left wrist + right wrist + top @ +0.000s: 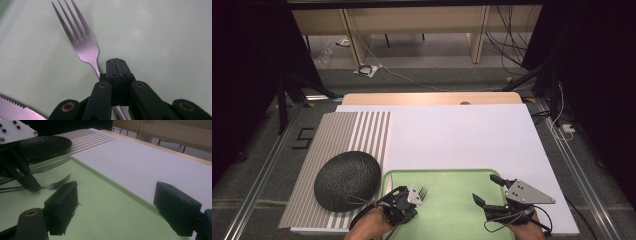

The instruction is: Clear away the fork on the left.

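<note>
The left gripper [117,65] pinches the fork [85,45] by its neck on the green tray [452,200]; lifting remains. The right gripper [115,202] waits, jaws spread.

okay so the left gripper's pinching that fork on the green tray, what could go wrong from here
1. The left gripper is closed on the thin neck of the fork, off to one side of the jaws, so the fork may swivel or slip out when lifted.
2. A knife lies close beside it on the tray; a swinging fork could knock it.
3. The right gripper hovers open over the same tray, so the two could collide if both move inward.
</note>
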`<state>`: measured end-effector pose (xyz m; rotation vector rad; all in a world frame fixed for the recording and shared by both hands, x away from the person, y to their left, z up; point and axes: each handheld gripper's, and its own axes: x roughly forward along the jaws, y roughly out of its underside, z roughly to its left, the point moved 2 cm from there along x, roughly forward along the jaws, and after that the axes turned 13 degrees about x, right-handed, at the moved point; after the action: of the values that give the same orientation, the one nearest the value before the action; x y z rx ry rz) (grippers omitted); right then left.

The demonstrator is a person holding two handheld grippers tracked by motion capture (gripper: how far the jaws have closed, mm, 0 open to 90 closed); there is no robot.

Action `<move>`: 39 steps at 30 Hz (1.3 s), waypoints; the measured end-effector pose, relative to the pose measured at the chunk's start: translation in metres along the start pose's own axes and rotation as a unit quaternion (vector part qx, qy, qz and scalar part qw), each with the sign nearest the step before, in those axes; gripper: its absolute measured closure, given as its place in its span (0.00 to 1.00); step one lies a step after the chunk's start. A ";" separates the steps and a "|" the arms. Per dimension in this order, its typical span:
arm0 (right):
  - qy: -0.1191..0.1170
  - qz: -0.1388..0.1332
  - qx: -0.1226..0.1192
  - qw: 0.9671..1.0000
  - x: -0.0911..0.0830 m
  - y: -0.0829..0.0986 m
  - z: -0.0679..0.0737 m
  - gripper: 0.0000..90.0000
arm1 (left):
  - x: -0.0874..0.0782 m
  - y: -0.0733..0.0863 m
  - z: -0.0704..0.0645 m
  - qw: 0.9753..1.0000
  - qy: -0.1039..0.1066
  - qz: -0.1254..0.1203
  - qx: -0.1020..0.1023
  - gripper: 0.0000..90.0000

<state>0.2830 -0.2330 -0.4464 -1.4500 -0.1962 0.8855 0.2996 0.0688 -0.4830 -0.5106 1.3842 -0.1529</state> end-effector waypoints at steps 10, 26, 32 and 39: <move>-0.001 -0.002 0.001 1.000 0.000 0.000 0.000 0.23 | -0.003 0.008 0.009 1.000 -0.016 0.005 -0.015 0.99; -0.004 -0.003 0.003 1.000 -0.001 0.000 0.000 0.23 | -0.006 0.019 0.021 0.999 -0.023 0.004 -0.045 0.99; -0.004 -0.003 0.002 1.000 -0.001 0.000 0.001 0.23 | -0.007 0.023 0.024 0.998 -0.026 0.003 -0.055 0.99; -0.004 -0.002 0.001 1.000 0.000 0.000 0.001 0.23 | -0.009 0.027 0.027 0.998 -0.028 0.004 -0.063 0.99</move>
<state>0.2825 -0.2327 -0.4462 -1.4432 -0.2039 0.8878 0.3188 0.1030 -0.4839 -0.6108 1.3467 -0.0447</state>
